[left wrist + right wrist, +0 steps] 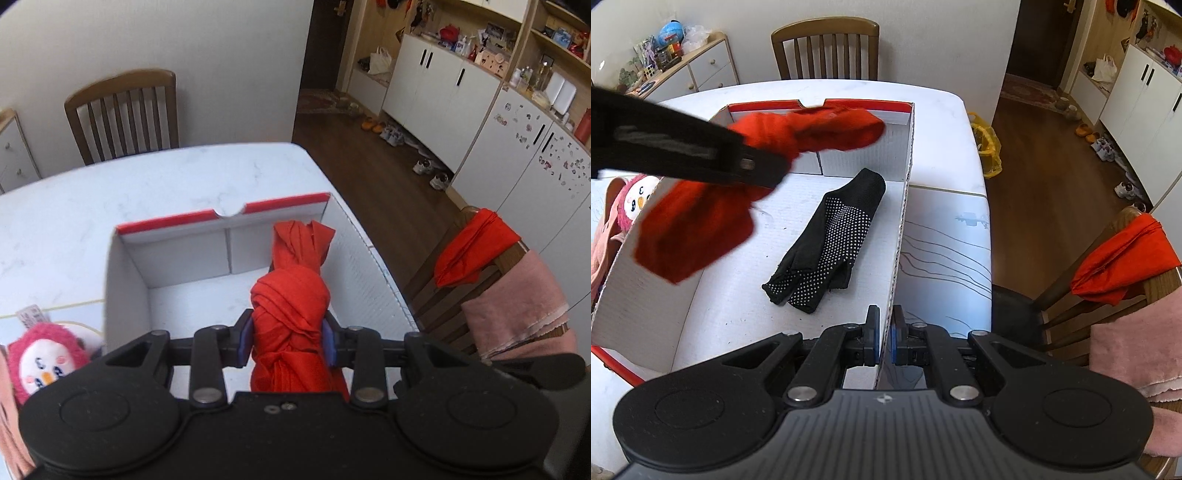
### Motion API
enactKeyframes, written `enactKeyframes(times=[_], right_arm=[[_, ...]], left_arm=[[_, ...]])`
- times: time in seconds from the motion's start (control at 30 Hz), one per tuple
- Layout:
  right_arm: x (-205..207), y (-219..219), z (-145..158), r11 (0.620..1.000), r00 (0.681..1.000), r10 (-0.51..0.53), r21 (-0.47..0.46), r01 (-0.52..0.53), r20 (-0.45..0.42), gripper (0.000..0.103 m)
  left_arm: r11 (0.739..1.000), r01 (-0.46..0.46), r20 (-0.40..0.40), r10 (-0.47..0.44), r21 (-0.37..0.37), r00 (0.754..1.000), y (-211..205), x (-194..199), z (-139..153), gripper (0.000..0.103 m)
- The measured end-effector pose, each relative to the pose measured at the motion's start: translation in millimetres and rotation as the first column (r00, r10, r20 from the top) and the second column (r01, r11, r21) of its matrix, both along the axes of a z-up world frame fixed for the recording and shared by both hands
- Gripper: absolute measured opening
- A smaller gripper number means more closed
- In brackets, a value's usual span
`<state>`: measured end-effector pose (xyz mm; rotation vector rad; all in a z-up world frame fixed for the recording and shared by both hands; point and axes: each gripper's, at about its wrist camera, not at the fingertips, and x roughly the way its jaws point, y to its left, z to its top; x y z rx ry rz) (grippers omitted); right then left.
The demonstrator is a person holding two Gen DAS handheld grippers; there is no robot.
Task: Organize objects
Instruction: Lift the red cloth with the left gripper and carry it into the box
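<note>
My left gripper is shut on a knotted red cloth and holds it over the white cardboard box with the red rim. From the right wrist view the same red cloth hangs above the left side of the box, with the left gripper's black arm crossing the frame. A black dotted glove lies flat on the box floor. My right gripper is shut on the box's right wall near its front end.
The box sits on a white marble table. A pink plush toy lies left of the box. A wooden chair stands at the far side. Another chair at the right carries red and pink cloths. A yellow bag hangs off the table edge.
</note>
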<state>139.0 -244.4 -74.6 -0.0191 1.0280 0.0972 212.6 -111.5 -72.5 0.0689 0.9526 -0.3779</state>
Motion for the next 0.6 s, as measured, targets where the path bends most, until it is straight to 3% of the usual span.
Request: enactKeyframes(times=[0.6], right_arm=[[3.8, -4.3, -1.3, 0.999, 1.000, 0.030, 0.010, -0.030, -0.006, 0.005]], left_arm=[[1.000, 0.005, -0.157, -0.006, -0.003, 0.988, -34.5, 36.6, -49.7, 0.034]])
